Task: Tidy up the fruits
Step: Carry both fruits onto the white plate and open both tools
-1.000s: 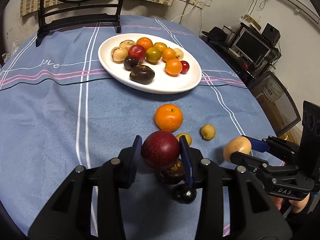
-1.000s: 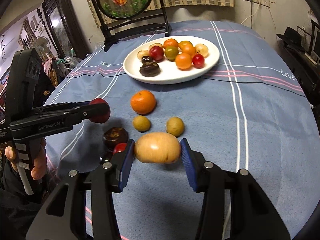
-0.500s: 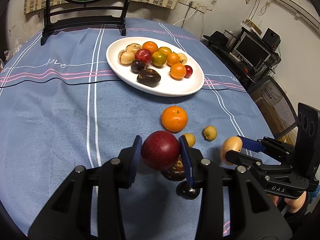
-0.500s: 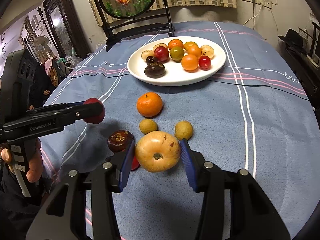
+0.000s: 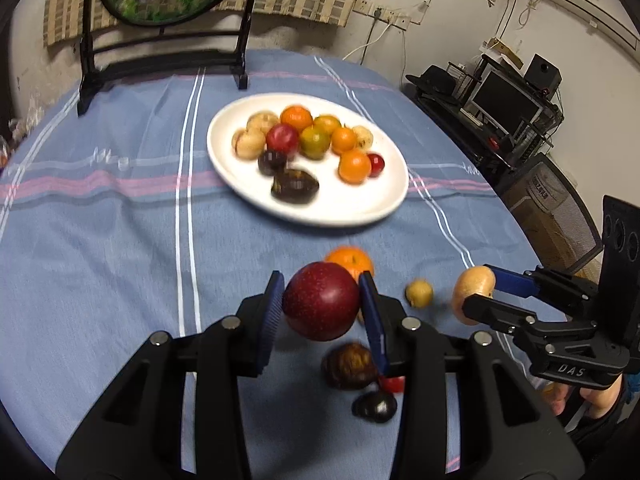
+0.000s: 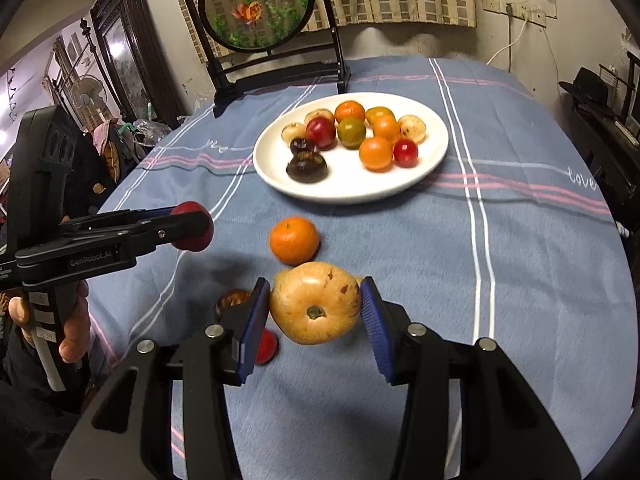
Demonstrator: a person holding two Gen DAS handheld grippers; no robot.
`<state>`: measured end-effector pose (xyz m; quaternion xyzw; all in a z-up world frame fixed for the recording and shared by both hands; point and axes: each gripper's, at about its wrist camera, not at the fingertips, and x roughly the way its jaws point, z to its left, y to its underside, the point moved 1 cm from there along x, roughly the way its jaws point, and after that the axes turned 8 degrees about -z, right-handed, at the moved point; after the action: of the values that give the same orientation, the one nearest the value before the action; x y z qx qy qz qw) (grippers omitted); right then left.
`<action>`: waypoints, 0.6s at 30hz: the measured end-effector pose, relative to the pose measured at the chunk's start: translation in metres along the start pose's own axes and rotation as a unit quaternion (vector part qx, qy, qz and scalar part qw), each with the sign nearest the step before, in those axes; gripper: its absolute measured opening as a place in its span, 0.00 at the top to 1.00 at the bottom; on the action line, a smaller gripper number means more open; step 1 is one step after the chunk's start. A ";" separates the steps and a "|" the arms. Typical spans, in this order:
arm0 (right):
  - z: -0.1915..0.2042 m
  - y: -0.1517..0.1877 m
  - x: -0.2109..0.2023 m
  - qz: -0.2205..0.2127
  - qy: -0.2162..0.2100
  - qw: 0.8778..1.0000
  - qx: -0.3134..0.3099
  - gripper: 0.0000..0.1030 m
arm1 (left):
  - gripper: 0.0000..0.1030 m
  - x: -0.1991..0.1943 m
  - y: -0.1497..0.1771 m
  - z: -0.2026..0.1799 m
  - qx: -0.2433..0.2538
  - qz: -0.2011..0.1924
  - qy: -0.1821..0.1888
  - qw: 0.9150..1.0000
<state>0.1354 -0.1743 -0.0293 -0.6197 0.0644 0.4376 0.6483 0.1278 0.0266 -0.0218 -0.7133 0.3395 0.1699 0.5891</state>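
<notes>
My left gripper (image 5: 322, 307) is shut on a dark red plum (image 5: 320, 306) and holds it above the blue tablecloth; it also shows in the right wrist view (image 6: 191, 232). My right gripper (image 6: 315, 309) is shut on a tan-yellow round fruit (image 6: 314, 307), also lifted; it shows at the right in the left wrist view (image 5: 474, 294). A white plate (image 5: 360, 208) (image 6: 352, 188) with several fruits lies ahead. An orange (image 6: 294, 240) (image 5: 352, 258), a small yellow fruit (image 5: 419, 293), a brown fruit (image 5: 348, 366), a dark fruit (image 5: 375, 406) and a small red fruit (image 6: 266, 346) lie loose on the cloth.
A round painted screen on a black stand (image 6: 256, 8) stands at the table's far edge. The table's right edge (image 5: 532, 240) drops toward a chair and a desk with a monitor (image 5: 508, 104). A hand (image 6: 72, 320) holds the left gripper's handle.
Both grippers have risen and moved forward toward the plate with their fruits. The yellow fruit has turned in the right gripper, its stem end now facing the camera.
</notes>
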 end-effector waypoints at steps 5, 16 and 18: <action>-0.003 -0.041 0.022 0.000 -0.004 1.000 -0.029 0.54 | 0.62 0.017 -0.045 0.004 0.019 -0.013 -0.016 1.000; -0.003 -0.105 0.154 0.048 0.005 0.995 -0.083 0.54 | 0.62 0.111 -0.096 0.052 -0.008 0.033 -0.041 0.999; -0.005 -0.108 0.162 0.053 0.005 0.995 -0.085 0.54 | 0.62 0.119 -0.098 0.058 -0.017 0.037 -0.037 0.999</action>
<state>0.3063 -0.0836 -0.0512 -0.6709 0.0634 0.4721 0.5684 0.2883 0.0556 -0.0414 -0.7035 0.3405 0.2231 0.5825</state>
